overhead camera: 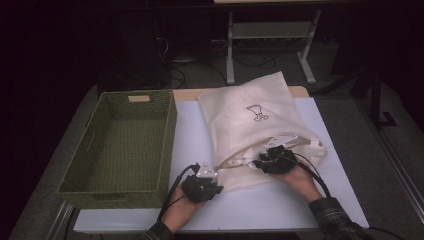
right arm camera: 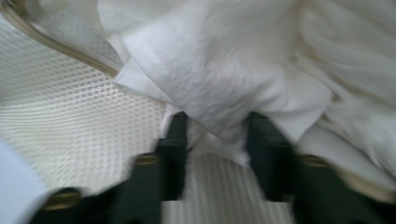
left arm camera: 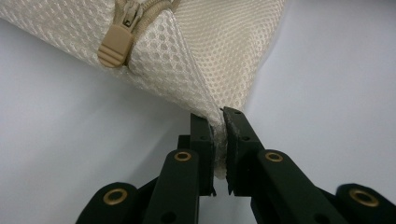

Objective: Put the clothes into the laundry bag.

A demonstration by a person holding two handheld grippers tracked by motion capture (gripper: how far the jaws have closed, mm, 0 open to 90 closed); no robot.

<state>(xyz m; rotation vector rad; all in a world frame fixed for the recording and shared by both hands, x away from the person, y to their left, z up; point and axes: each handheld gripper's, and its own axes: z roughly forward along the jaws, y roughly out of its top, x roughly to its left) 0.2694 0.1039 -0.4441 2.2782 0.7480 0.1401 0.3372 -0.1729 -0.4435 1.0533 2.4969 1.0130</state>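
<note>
Pinning bag (overhead camera: 252, 127) corner with left gripper (left arm camera: 219, 128), right gripper (right arm camera: 215, 135) in the mouth, jaws part-closed around white cloth (right arm camera: 224, 84); next, probably firm pinch, pull toward basket (overhead camera: 167, 142).

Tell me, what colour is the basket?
Green basket; the high view shows it best.

free: table front strip (overhead camera: 280, 205) | blocked: left basket (overhead camera: 120, 145), centre bag (overhead camera: 250, 125)
</note>
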